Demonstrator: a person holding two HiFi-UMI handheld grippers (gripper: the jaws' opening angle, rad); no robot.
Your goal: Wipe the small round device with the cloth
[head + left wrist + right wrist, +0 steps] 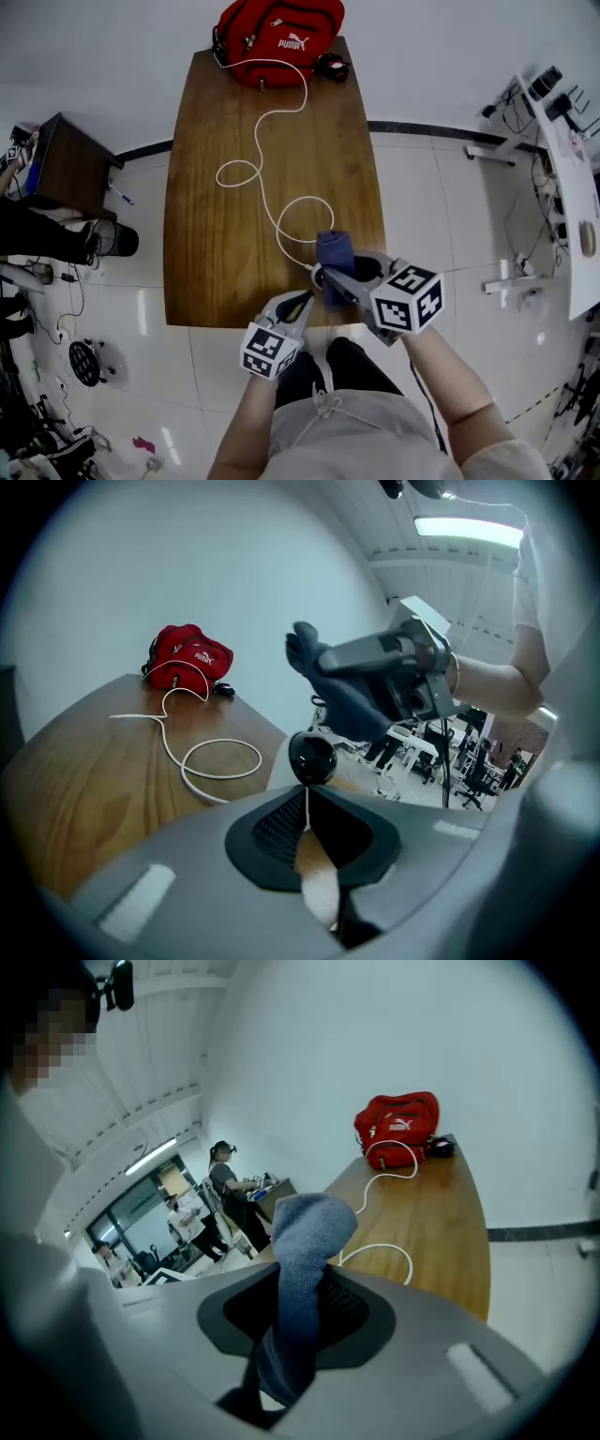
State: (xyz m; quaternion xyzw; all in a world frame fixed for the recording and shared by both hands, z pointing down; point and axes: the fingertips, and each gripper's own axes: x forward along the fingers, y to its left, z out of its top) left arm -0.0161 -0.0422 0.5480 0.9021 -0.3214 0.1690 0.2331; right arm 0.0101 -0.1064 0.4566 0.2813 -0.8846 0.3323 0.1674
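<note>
Cloth up, ball exposed, and the wipe looks about to land

The left gripper (307,797) has its fingers pressed fully together on the white cable (220,741) right beneath the small round device (311,758). That leaves the black ball standing proud of the fingertips, seemingly held up over the near edge of the worktop (216,253) where a wipe can get all round it. The right gripper (298,1283) has its fingers clamped on the blue cloth (305,1241), with a rounded wad poking out past the tips as the wiping face. It hangs just above and beyond the ball and doesn't appear to touch it. Pinching the lead rather than the ball looks deliberate, since it keeps the whole surface bare, and the red bag (279,36) sits well clear at the far end
</note>
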